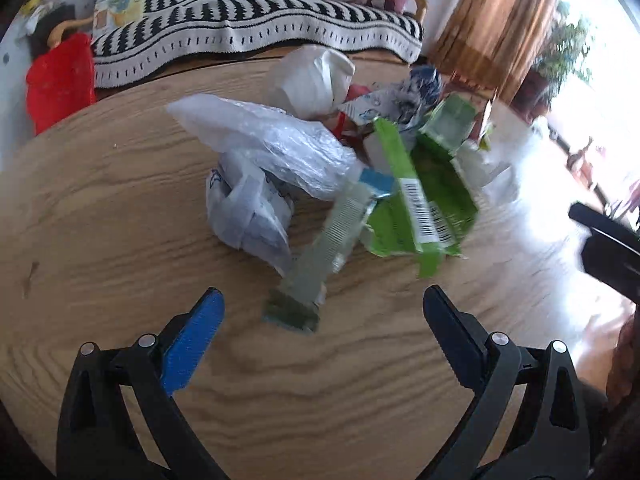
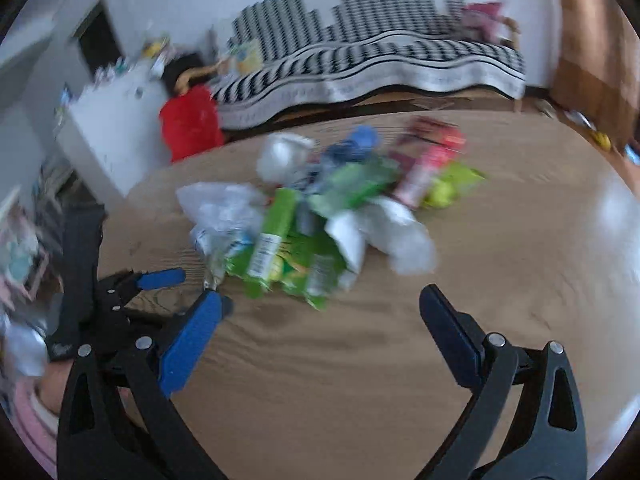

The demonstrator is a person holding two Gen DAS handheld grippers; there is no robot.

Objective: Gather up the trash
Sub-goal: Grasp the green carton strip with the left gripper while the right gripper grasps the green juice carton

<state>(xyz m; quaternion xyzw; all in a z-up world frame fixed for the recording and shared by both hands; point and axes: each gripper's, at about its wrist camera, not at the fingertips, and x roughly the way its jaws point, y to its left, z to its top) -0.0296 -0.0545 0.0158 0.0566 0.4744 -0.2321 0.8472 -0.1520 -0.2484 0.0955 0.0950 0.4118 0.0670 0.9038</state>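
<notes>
A heap of trash lies on the round wooden table [image 1: 100, 208]: a clear plastic bag [image 1: 268, 144], a crumpled white wrapper [image 1: 248, 212], a green snack packet with a barcode [image 1: 420, 204], a silvery strip wrapper [image 1: 324, 256] and a white cup [image 1: 316, 80]. My left gripper [image 1: 322, 312] is open and empty, just short of the strip wrapper's near end. My right gripper [image 2: 320, 312] is open and empty, a little short of the green packet [image 2: 280, 248]. The left gripper [image 2: 188, 288] shows at the lower left of the right wrist view. A pink wrapper [image 2: 428, 168] lies at the heap's far side.
A sofa with a black-and-white striped throw [image 1: 256, 28] stands behind the table. A red bag [image 1: 60, 80] sits on the floor at its left. A brown curtain [image 1: 500, 20] and a bright window are at the right. A white cabinet [image 2: 108, 128] stands at the left.
</notes>
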